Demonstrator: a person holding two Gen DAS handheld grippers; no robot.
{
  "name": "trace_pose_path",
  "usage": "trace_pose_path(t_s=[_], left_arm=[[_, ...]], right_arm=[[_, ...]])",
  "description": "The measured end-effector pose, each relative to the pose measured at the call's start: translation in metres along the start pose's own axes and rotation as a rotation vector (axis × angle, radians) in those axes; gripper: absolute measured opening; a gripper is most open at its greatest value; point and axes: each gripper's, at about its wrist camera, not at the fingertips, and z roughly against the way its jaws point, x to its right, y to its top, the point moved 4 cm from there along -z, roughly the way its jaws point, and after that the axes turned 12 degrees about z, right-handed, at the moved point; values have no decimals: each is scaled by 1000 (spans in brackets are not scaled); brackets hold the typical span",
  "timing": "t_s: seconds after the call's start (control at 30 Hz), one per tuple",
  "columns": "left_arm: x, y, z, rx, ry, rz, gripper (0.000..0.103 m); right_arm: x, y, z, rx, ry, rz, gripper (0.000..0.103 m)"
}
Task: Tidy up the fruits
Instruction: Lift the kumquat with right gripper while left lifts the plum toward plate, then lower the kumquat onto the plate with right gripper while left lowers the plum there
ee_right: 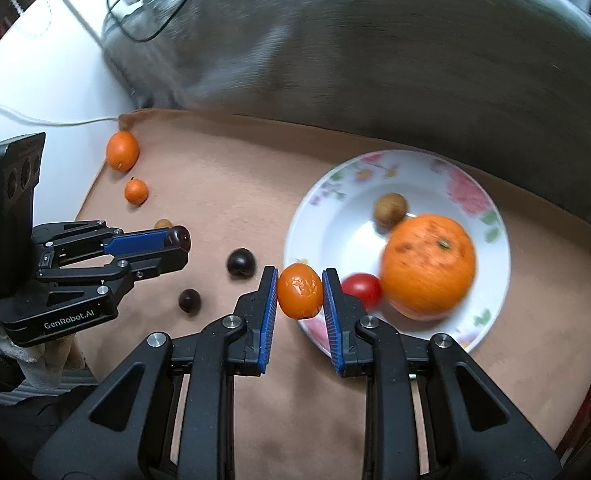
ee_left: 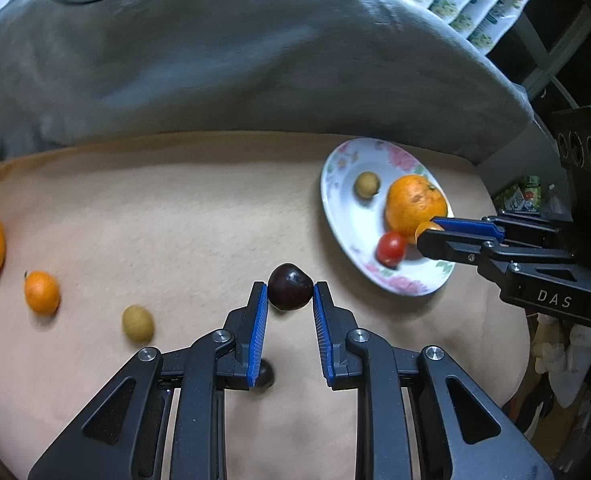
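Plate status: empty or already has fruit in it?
Has fruit: the plate holds a large orange, a red tomato and a small brown fruit.

Left wrist view: sits close above the tan cloth (ee_left: 175,208), tilted steeply down along its own fingers, with the plate (ee_left: 337,204) up to its right.
Right wrist view: just as close and steep, but the plate (ee_right: 319,216) is straight ahead.
Shared: both catch the plate, the cloth around it and the grey pillow (ee_right: 375,60) behind it.
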Motion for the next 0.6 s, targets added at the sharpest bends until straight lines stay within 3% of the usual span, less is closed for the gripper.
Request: trace_pose_path(t_s=[0.6], left_arm=[[49,13,-11,-12,-37,-92,21]], right_arm=[[39,-31,23,20,-53,-114,23]])
